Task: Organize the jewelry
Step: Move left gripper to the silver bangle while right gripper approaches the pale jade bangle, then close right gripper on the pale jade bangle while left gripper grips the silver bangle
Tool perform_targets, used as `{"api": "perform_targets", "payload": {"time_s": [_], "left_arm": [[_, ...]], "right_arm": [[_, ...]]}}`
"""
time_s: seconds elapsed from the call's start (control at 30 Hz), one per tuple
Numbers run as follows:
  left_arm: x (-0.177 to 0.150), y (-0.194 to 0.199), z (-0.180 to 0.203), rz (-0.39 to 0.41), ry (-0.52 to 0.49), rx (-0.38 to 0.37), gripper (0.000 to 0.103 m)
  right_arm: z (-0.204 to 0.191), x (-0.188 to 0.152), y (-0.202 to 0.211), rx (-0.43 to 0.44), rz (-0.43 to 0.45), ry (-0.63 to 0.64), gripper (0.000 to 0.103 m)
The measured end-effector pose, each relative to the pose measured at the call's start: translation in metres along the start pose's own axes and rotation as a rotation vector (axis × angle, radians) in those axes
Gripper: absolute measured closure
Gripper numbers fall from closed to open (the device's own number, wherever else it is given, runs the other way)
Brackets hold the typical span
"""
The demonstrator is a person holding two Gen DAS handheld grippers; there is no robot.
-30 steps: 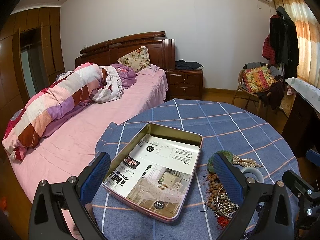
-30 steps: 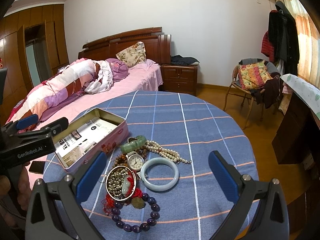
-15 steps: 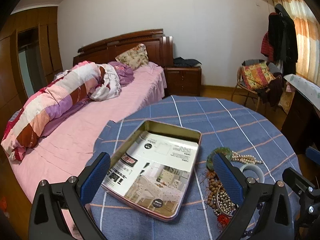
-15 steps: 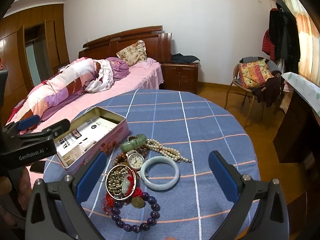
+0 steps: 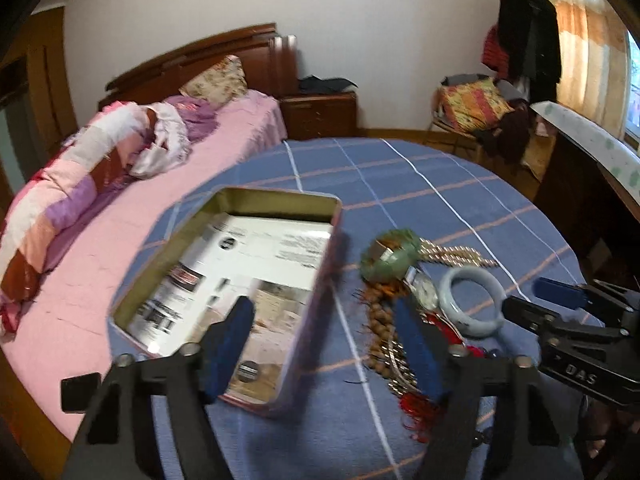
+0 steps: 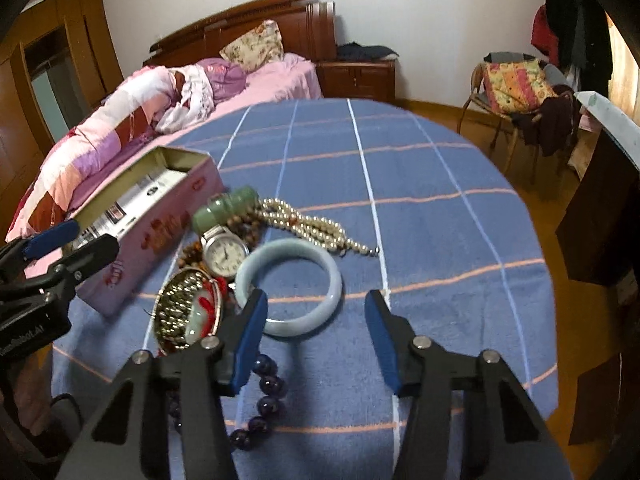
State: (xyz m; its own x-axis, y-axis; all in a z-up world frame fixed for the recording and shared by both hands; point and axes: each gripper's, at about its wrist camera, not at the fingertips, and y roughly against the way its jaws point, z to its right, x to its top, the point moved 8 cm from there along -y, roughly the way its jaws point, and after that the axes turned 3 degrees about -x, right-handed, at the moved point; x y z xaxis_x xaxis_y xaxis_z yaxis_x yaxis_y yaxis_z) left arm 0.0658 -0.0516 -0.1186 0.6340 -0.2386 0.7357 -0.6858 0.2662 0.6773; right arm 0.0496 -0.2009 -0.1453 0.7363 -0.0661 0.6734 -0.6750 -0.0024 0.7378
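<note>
An open pink tin (image 5: 240,292) (image 6: 160,216) lined with printed paper sits on the blue checked table (image 6: 420,208). Right of it lies a jewelry pile: pale jade bangle (image 6: 290,286) (image 5: 472,300), watch (image 6: 224,254), green bracelet (image 6: 224,206), pearl strand (image 6: 312,224), wooden beads (image 5: 378,320), purple bead bracelet (image 6: 266,400). My left gripper (image 5: 324,348) is open, its left finger over the tin, its right finger over the pile. My right gripper (image 6: 316,340) is open, low above the table, just in front of the bangle.
A pink bed (image 5: 120,184) with a rolled quilt runs along the table's left side. A dark phone (image 5: 80,392) lies by the table's near left edge. A chair (image 6: 516,92) with cushions and a dark cabinet (image 6: 600,208) stand to the right.
Both grippers have dropped lower and moved in toward the jewelry pile. Both jaws have narrowed but stay open. The tin and the jewelry have not moved.
</note>
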Motion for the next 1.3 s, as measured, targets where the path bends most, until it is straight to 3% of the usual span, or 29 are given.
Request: {"api": "perform_targets", "payload": {"time_s": [0.2, 0.4, 0.67, 0.77, 0.87, 0.93, 1.0, 1.3], "left_arm": [[-0.01, -0.012, 0.019, -0.043, -0.023, -0.055, 0.051], [-0.017, -0.018, 0.03, -0.079, -0.046, -0.093, 0.071], [-0.03, -0.033, 0.033, -0.17, -0.008, -0.185, 0.077], [-0.031, -0.032, 0.036, -0.177, -0.002, -0.23, 0.091], [-0.031, -0.03, 0.04, -0.171, -0.025, -0.243, 0.095], [-0.031, -0.028, 0.042, -0.167, -0.032, -0.252, 0.097], [-0.029, -0.026, 0.043, -0.154, -0.039, -0.253, 0.097], [-0.007, 0.0, 0.032, -0.045, -0.054, -0.215, 0.097]], "right_arm": [[0.001, 0.0, -0.012, 0.014, -0.027, -0.001, 0.049], [0.003, -0.002, -0.023, 0.017, -0.054, 0.001, 0.064], [0.003, -0.001, -0.024, 0.019, -0.046, 0.003, 0.064], [0.002, 0.0, -0.025, 0.014, -0.043, 0.011, 0.064], [0.003, 0.001, -0.026, 0.003, -0.042, 0.012, 0.071], [0.004, 0.001, -0.027, 0.015, -0.043, 0.003, 0.085], [0.004, 0.001, -0.027, 0.035, -0.044, 0.001, 0.088], [0.002, 0.01, -0.014, 0.048, 0.017, -0.001, 0.089]]}}
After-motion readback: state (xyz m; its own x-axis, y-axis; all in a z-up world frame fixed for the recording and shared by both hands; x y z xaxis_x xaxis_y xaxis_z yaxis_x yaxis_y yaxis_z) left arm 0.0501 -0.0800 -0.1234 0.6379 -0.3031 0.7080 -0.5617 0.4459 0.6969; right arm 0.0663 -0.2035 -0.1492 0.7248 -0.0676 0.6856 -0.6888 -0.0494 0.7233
